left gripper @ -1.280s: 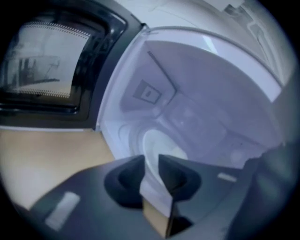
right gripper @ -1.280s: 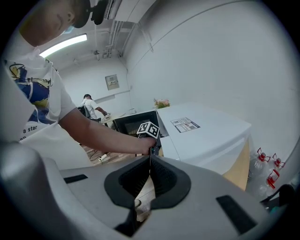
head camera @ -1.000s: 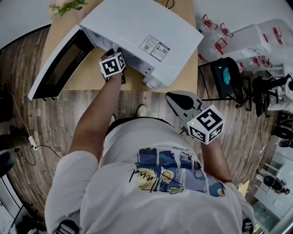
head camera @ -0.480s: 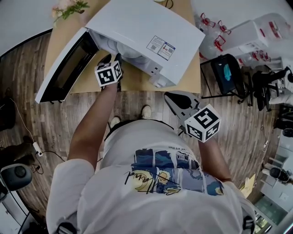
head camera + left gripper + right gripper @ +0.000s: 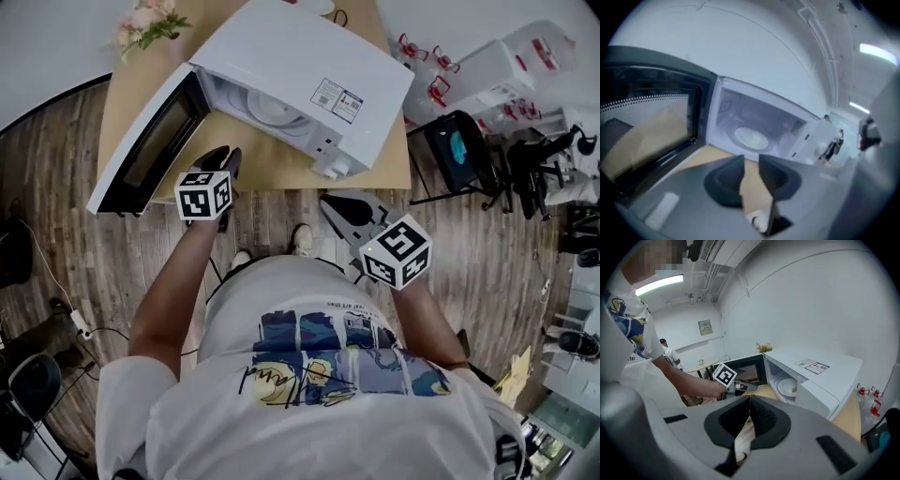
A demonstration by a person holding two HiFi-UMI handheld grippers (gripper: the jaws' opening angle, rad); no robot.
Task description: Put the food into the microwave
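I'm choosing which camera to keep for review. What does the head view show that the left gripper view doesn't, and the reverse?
Only the head view: the right gripper, the person's printed shirt, the flowers at the table's far corner, and the label on the microwave's top.
Only the left gripper view: the left gripper with its jaws apart and nothing between them, having just been closing; people far off.
Both: the white microwave, its door open, a white plate inside, and the tan table.

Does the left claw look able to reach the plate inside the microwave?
Probably yes: the door stands open, nothing blocks the plate, and the left claw, its jaws just closing partway, is empty.
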